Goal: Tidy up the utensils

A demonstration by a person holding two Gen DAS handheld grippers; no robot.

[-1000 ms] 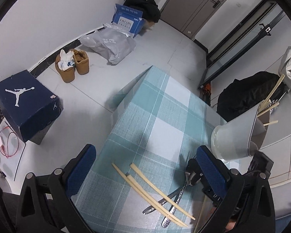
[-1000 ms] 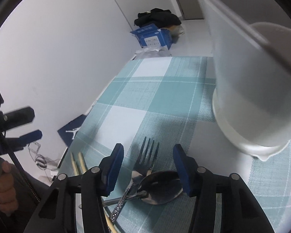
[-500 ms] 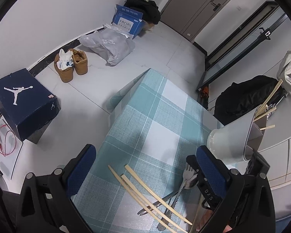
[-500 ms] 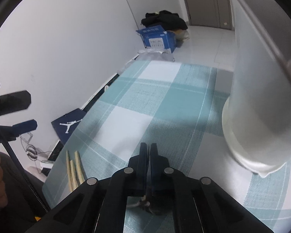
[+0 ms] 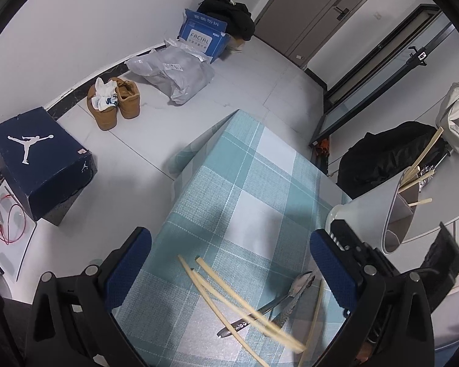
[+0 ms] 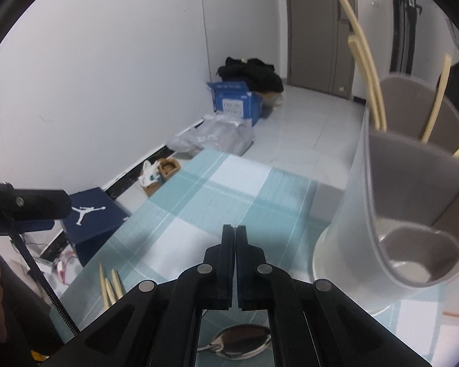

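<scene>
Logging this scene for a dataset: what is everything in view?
tablecloth: one, teal checked, over table
utensil holder: one, pale grey, right side of cloth
standing chopsticks: several, cream, in holder
loose chopsticks: at least three, cream, on cloth
metal cutlery: two pieces, silver, beside loose chopsticks
shoe box: one, navy, floor
shoes: pair, tan, floor
plastic bag: one, grey, floor
carton: one, blue, by wall
left tongs: open, blue pads, empty
right tongs: shut, black
</scene>
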